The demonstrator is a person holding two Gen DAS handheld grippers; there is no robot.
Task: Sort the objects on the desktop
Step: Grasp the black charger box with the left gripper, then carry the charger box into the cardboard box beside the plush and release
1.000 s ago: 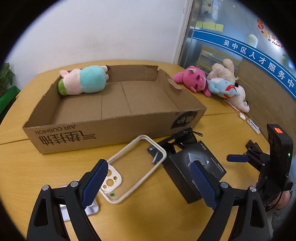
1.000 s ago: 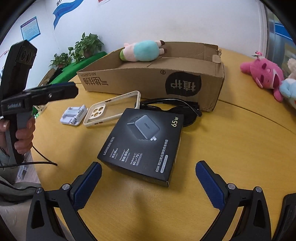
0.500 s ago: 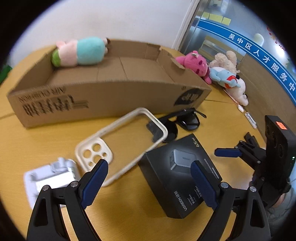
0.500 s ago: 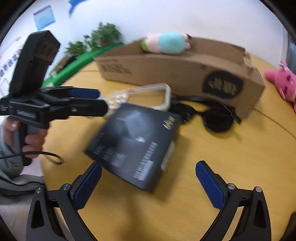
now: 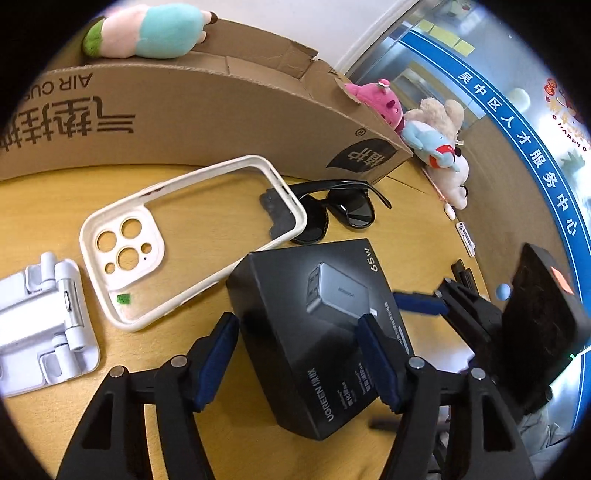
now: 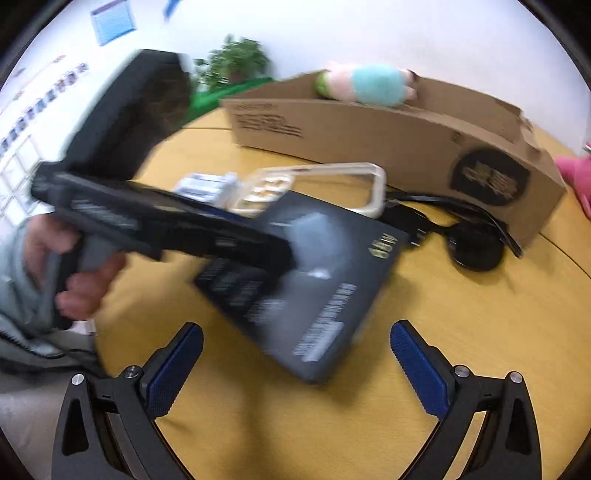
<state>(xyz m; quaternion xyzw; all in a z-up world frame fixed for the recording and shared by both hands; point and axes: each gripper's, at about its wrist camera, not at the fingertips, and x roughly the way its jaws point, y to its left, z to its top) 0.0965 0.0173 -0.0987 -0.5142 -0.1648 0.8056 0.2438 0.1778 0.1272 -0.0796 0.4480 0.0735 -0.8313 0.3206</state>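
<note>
A black charger box [image 5: 317, 325] lies on the yellow table [image 5: 48, 206]. My left gripper [image 5: 297, 363] straddles its near end with the blue pads on either side, narrowed about it; I cannot tell if they press it. The box also shows, blurred, in the right wrist view [image 6: 314, 273] with the left gripper [image 6: 155, 221] over it. My right gripper [image 6: 295, 365] is open and empty just short of the box. A white phone case [image 5: 184, 236], black sunglasses [image 5: 332, 214] and a white folding stand [image 5: 44, 321] lie beside it.
A long open cardboard box [image 5: 207, 122] stands behind the objects with a pink and teal plush [image 5: 147, 33] inside. Several plush toys [image 5: 424, 129] lie at the table's far right. Potted plants [image 6: 236, 62] stand beyond the table.
My left gripper has come down and forward over the charger box and its jaws have narrowed around it. The right wrist view has swung left and closer to the box.
</note>
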